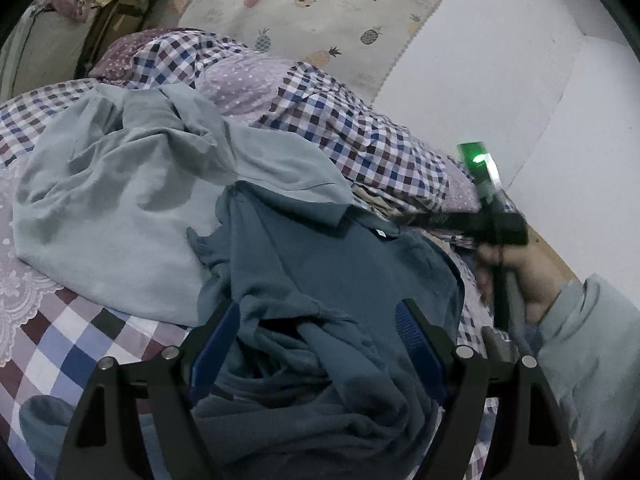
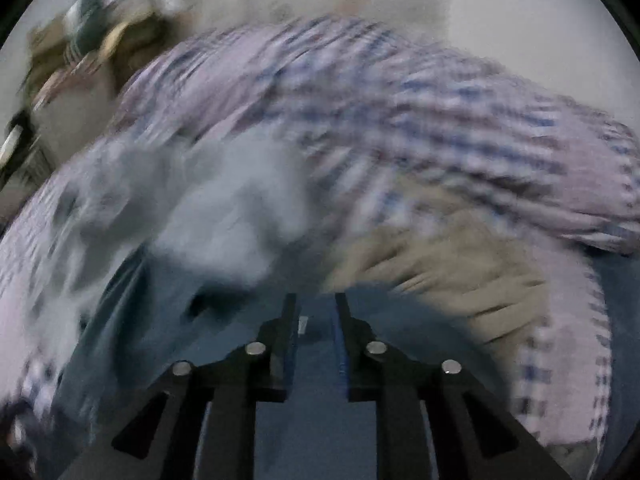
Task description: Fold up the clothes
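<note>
A crumpled dark blue shirt lies on the bed, its collar with a small white label turned to the far side. My left gripper is open, its blue-padded fingers either side of a bunched fold of that shirt. A hand holds my right gripper at the collar. In the blurred right wrist view the right gripper has its jaws nearly together over the dark blue shirt, with the label between them. A pale grey-green garment lies spread to the left.
The bed carries a checked quilt heaped behind the clothes and a checked sheet in front. A beige garment lies beside the shirt. A white wall and a pineapple-print cloth stand behind. A sleeve is at the right.
</note>
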`<act>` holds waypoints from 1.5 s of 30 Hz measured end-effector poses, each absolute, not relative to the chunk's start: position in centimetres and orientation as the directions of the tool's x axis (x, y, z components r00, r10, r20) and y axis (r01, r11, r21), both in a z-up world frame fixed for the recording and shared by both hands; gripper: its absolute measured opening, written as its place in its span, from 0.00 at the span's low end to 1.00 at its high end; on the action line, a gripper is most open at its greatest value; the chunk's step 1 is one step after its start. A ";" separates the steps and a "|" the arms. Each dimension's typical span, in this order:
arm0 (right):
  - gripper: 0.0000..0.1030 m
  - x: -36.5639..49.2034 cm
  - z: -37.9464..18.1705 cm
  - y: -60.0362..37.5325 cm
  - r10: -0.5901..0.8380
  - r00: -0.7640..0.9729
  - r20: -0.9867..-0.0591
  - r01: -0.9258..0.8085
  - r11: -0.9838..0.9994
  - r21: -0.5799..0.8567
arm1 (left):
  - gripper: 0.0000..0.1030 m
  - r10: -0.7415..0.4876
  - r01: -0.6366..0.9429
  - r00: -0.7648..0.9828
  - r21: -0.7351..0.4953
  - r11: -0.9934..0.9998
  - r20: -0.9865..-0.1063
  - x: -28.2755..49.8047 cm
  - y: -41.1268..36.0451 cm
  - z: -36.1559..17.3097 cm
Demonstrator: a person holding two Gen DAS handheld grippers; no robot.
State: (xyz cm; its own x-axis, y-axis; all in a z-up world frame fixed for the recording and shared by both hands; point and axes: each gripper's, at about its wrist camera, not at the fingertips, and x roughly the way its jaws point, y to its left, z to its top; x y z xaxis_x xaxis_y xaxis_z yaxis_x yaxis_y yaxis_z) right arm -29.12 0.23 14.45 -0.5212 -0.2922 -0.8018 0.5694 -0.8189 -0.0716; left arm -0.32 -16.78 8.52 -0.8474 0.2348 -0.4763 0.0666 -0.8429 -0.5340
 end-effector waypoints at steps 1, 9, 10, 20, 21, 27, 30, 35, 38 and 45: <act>0.19 -28.3 13.2 -1.1 -0.298 -0.477 -0.826 0.608 -0.791 -0.065 | 0.81 0.234 0.068 -0.848 -0.536 -0.841 -0.475 -0.3 -16.9 8.5; 0.18 -27.5 7.4 -8.8 -0.296 -0.387 -0.873 0.702 -0.708 -0.072 | 0.81 0.231 0.077 -0.854 -0.553 -0.829 -0.466 0.1 -18.3 8.5; 0.18 -28.0 7.3 -9.4 -0.291 -0.402 -0.868 0.694 -0.716 -0.081 | 0.81 0.231 0.078 -0.855 -0.556 -0.828 -0.465 0.1 -18.5 8.5; 0.29 -30.0 16.4 -6.2 -0.317 -0.721 -0.616 0.423 -0.906 -0.029 | 0.81 0.190 0.128 -0.873 -0.586 -0.800 -0.450 0.9 -22.0 8.7; 0.32 -28.5 16.8 -4.9 -0.322 -0.721 -0.614 0.422 -0.906 -0.020 | 0.81 0.184 0.130 -0.875 -0.584 -0.801 -0.447 1.0 -22.3 8.9; 0.49 -19.8 18.9 2.8 -0.351 -0.721 -0.597 0.416 -0.909 0.031 | 0.81 0.220 0.085 -0.876 -0.587 -0.805 -0.429 2.3 -21.7 9.5; 0.51 -15.4 20.0 6.7 -0.365 -0.722 -0.589 0.413 -0.909 0.057 | 0.81 0.238 0.063 -0.876 -0.588 -0.806 -0.419 2.9 -21.4 9.8; 0.70 -7.5 21.2 14.0 -0.362 -0.733 -0.576 0.375 -0.921 0.102 | 0.81 0.276 0.008 -0.872 -0.577 -0.817 -0.404 4.1 -20.2 10.5; 0.72 -2.5 19.9 19.7 -0.286 -0.752 -0.594 0.287 -0.953 0.096 | 0.81 0.318 -0.078 -0.863 -0.518 -0.852 -0.393 5.3 -17.4 11.4; 0.72 6.0 14.1 33.7 -0.088 -0.729 -0.679 0.003 -0.992 0.125 | 0.81 0.369 -0.177 -0.836 -0.437 -0.882 -0.407 7.6 -11.7 11.2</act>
